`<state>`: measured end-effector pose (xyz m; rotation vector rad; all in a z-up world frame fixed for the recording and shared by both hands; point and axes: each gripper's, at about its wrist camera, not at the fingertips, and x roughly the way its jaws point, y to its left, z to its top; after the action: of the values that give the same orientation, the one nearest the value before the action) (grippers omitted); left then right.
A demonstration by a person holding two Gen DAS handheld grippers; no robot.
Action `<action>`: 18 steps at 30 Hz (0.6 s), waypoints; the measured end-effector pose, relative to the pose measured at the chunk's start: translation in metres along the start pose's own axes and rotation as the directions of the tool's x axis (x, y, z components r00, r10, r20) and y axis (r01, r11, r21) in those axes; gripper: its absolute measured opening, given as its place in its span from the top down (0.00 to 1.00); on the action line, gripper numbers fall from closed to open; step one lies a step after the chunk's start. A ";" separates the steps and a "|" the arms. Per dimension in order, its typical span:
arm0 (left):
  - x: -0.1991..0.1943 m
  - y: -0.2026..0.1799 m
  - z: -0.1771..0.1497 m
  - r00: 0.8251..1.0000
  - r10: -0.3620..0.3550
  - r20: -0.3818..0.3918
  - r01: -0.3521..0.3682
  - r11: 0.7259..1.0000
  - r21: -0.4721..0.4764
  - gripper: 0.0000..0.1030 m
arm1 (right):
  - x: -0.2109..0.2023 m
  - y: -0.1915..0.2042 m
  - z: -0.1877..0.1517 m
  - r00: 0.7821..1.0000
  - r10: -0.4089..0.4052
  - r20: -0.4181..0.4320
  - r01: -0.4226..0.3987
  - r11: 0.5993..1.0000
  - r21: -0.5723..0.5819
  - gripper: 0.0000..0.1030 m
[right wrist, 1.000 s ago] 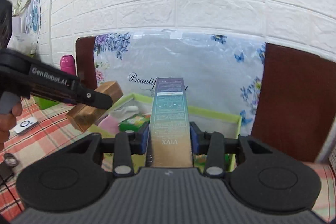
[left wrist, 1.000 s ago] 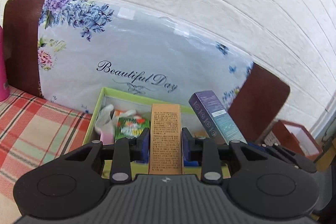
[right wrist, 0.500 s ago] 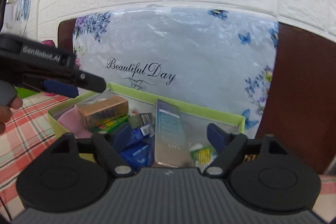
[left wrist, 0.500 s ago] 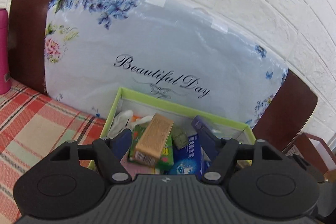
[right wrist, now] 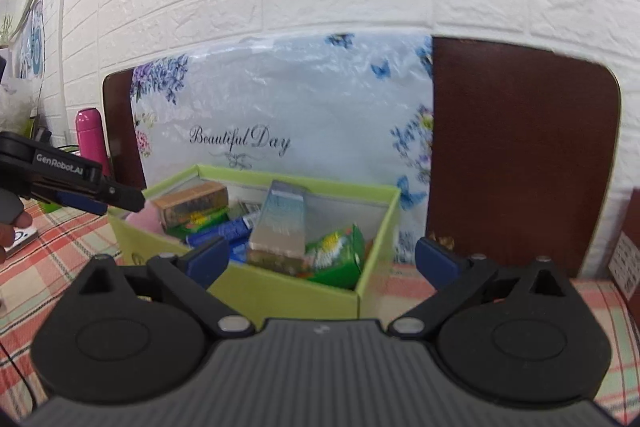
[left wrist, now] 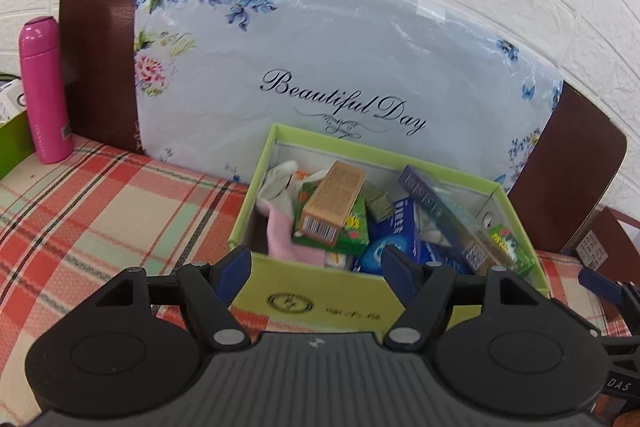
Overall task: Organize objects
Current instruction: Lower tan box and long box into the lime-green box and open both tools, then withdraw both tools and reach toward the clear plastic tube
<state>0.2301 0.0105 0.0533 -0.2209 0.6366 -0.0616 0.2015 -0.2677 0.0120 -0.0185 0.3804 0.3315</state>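
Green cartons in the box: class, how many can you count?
2: one green carton under the tan carton, another at the box's right end. More may be buried.

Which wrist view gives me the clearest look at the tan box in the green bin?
The left wrist view: the tan box lies tilted on the green packet, printed face and barcode visible. The right wrist view shows only its long side at the bin's far left, partly behind the left gripper.
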 end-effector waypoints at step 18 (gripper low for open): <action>-0.043 0.030 -0.068 0.996 -0.020 -0.091 0.015 0.999 -0.051 0.27 | 0.032 -0.016 -0.052 0.977 0.050 -0.209 -0.064 0.996 -0.058 0.02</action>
<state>0.1547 0.0320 0.0187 -0.2739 0.7284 -0.0729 0.2157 -0.2770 -0.0483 -0.1065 0.5782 0.4003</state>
